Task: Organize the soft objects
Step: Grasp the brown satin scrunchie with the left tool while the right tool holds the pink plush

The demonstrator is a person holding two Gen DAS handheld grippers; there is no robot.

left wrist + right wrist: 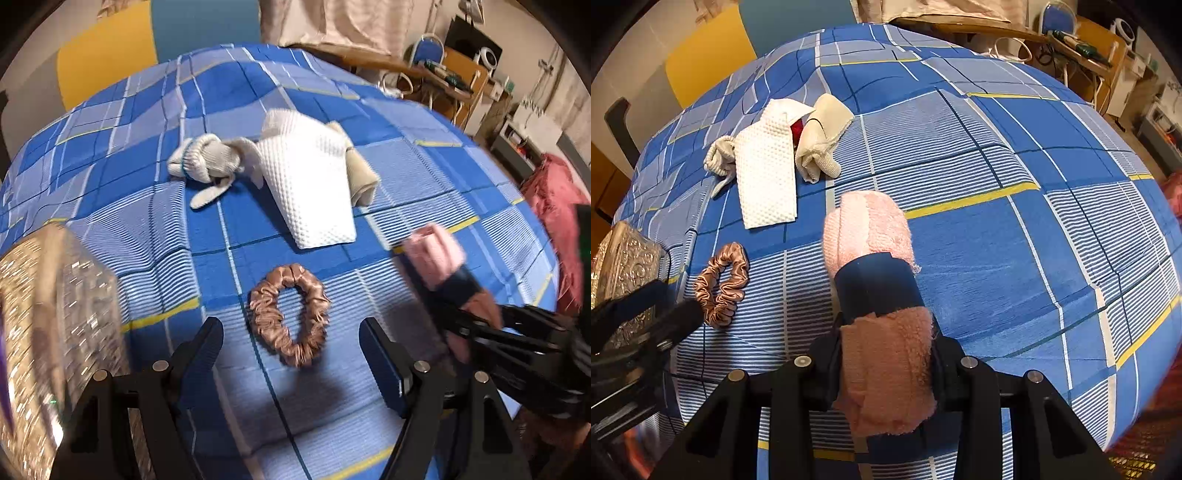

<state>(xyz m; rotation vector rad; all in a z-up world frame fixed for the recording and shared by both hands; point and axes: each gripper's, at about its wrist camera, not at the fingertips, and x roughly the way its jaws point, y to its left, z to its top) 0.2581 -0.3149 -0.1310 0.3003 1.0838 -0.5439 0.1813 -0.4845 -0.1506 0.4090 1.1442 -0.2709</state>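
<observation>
**A:** Checking the right gripper (886, 365) first: jaws were closed on the pink towel roll (875, 236), pads pressing its lower end. The roll stuck out forward along the fingers, with a dark blue band (877, 286) around its middle. From the left wrist view the same roll (436, 254) sat off to the right, clamped in the right gripper (476, 328).

**B:** And the left?

**A:** Left gripper (291, 354) was wide open, nothing in it. The brown satin scrunchie (290, 314) lay flat on the blue plaid bedsheet (229, 92), between and just ahead of the fingertips, not touching either.

**B:** Anything else around it?

**A:** Beyond the scrunchie: a white waffle-textured cloth (310, 184), folded. A knit glove with a teal cuff stripe (201, 162) was just left of it, and a cream rolled cloth (360, 177) was tucked against its right edge. A small red item (796, 127) showed between the white and cream cloths; couldn't tell what it was. An embossed metallic box (48, 314) stood at the far left, blurred. Nothing lay between the open jaws and the scrunchie.

**B:** Pose?

**A:** Both grippers pointed steeply down at the bed, side by side, the left gripper (646, 321) showing at the left edge of the right wrist view.
</observation>
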